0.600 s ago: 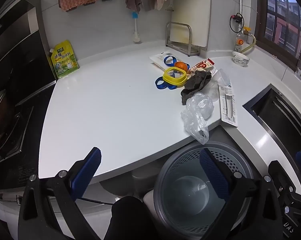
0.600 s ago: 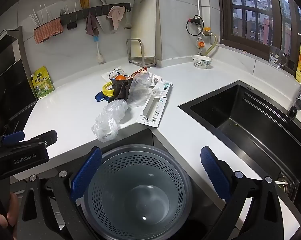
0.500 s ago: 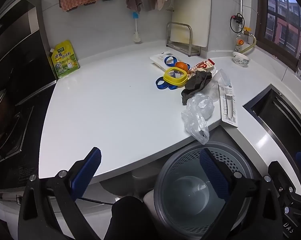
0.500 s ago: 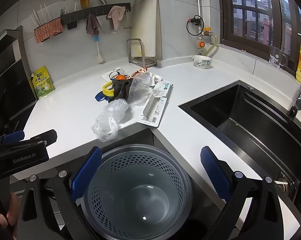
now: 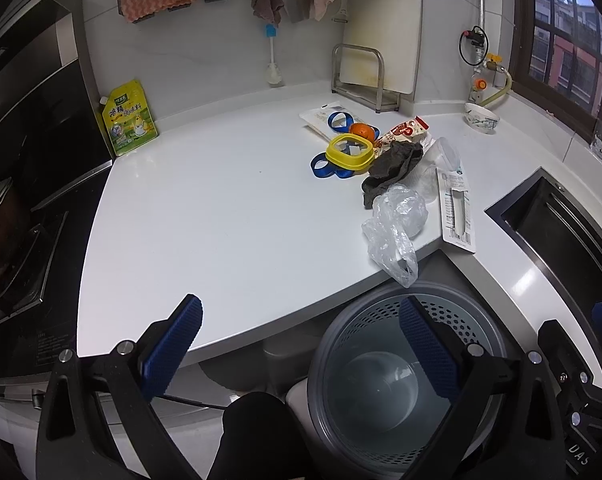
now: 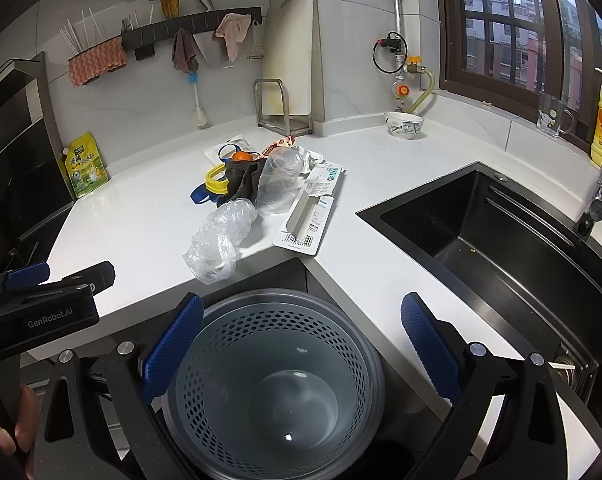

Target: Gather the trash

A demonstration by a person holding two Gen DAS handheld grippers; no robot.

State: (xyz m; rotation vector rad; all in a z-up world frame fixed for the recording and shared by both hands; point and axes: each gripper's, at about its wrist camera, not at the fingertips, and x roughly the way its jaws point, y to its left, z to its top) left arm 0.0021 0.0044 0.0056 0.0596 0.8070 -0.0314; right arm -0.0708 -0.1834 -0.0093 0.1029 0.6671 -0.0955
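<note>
both grippers hang wide apart with nothing between the pads: the left gripper [image 5: 299, 354] over the near edge of the white counter [image 5: 221, 220], the right gripper [image 6: 301, 354] directly above the grey perforated bin [image 6: 273, 380], which stands empty on the floor below the counter's corner. the trash lies in a loose heap on the counter just behind the bin, near the black sink [image 6: 501, 240]. closest to the edge is a crumpled clear plastic bag [image 5: 395, 232], its tail hanging over the lip toward the bin; it looks nearly weightless, limp and slick, so a pinch on the bunched middle rather than the thin tail would likely hold best. behind it, touching it, lies a dark cloth [image 5: 393, 168], soft and easy to grab anywhere along a fold. against the cloth rests a squashed clear bottle [image 6: 279, 184], light but springy and slippery, probably safest taken across its flattened body. beside that lies a flat card package [image 6: 309, 216], stiff and thin, flush on the counter, so its corner jutting past the counter's edge looks like the way in. further back sit a yellow ring-shaped lid [image 5: 349, 152], blue loops [image 5: 325, 166], a small orange fruit [image 5: 361, 131], a red and white wrapper [image 5: 405, 132] and a white pouch [image 5: 321, 118]. whether the fruit counts as trash i cannot tell.
</note>
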